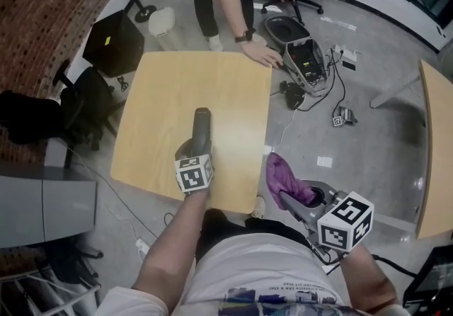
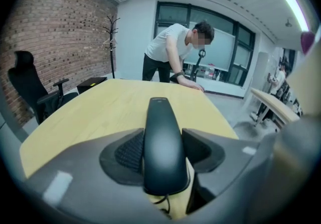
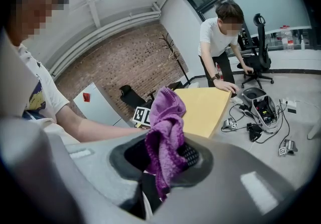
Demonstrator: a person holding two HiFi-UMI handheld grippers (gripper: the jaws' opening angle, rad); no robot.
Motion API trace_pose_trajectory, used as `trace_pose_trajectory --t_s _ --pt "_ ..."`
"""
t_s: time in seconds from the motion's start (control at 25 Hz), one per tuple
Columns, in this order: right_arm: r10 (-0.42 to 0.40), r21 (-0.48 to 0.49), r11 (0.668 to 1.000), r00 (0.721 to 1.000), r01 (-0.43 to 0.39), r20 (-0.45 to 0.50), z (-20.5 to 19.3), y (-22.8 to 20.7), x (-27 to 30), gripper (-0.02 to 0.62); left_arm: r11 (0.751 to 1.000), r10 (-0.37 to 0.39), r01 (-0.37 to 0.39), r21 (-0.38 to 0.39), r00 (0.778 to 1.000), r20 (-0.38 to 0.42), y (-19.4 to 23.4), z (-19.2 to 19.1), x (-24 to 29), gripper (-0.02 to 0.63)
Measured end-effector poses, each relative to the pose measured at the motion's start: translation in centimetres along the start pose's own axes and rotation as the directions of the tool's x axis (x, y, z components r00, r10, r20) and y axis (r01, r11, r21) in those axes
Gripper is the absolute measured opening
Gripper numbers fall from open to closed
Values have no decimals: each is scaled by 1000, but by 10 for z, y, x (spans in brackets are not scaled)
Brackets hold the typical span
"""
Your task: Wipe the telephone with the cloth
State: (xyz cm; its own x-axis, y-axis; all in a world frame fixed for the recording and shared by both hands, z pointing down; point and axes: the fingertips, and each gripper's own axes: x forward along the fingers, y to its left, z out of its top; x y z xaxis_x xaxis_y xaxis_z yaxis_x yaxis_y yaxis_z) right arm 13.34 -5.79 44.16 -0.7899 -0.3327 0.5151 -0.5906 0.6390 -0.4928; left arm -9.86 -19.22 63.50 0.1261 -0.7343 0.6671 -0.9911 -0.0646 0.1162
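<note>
Head view: my left gripper [image 1: 196, 148] is clamped on the telephone [image 1: 202, 125], a black handset, over the near part of the table [image 1: 163, 88]; I can't tell whether its far end touches the wood. Left gripper view confirms it, with both pads pressed on the handset's sides close to its near end and most of the body sticking out far past the jaws. My right gripper [image 3: 165, 155] is closed on the purple cloth [image 3: 165, 122], pinching a bunched fold with a loose flap standing above the jaws. It sits off the table's near right edge, well apart from the telephone, so wiping hasn't started by my read. Risks: the grip is at one end, so pressing the cloth on the far end would likely lever the handset and make it pivot or slide out of the pads. The cloth is only pinched at a fold, so a firm drag could pull it free, or the jaw plastic could rub the handset instead of the fabric. A thin cord [image 2: 161, 202] seems to hang below the handset's near end and might snag. Another person's hand [image 1: 260, 54] rests on the far right corner, well clear.
</note>
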Motion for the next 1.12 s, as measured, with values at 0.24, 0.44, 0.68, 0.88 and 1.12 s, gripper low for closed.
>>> trace_pose_trajectory --t_s 0.24,0.44,0.68,0.88,1.12 --pt "0 7 1000 1000 0 9 1 -3 0 84 1000 -21 22 4 998 -55 -9 -6 -3 265" --pt "-2 9 1000 1000 2 15 1 -3 -1 84 1000 -9 10 21 999 -51 1 -7 5 287" --pt "-2 10 1000 1000 1 24 -1 -2 -3 84 1000 -18 19 2 999 -46 4 -8 -2 314" --pt "6 7 1000 1000 -6 28 -8 1 -3 84 999 -35 35 10 998 -47 0 -11 -8 328" --pt "13 0 1000 999 -13 33 -10 5 -2 84 999 -34 34 -5 999 -32 3 -13 -25 337"
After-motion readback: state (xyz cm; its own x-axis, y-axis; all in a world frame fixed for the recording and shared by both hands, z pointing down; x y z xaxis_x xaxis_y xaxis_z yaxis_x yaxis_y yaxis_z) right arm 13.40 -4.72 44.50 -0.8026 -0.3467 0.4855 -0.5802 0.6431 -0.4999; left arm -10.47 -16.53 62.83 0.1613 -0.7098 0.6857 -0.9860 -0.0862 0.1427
